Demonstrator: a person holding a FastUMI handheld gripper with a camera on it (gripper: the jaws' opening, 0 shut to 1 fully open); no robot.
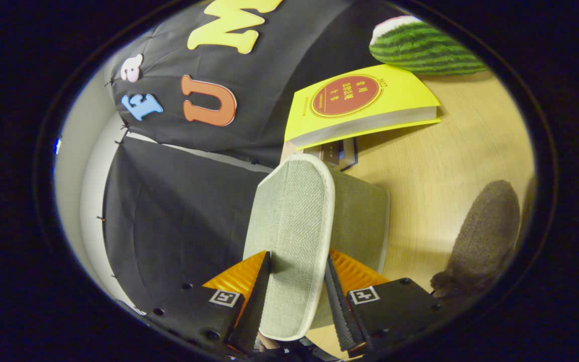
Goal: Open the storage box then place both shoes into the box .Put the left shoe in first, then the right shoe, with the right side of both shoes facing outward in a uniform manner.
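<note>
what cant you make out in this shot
- Storage box: its inside is hidden in the gripper view by the raised lid held between the gripper fingers.
- Brown shoe: dim and cut off at the view's rim; left or right unclear.
- Dark item under the yellow book: mostly covered.

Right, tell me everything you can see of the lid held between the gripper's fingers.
The lid is a flat, pale grey-green panel of woven, linen-like fabric with a lighter piped edge and rounded corners. It is lifted, rising ahead from between the fingers, with the storage box of the same cloth just behind it on the wooden table. The gripper is shut on the lid: both fingers press its long sides near its close end.
</note>
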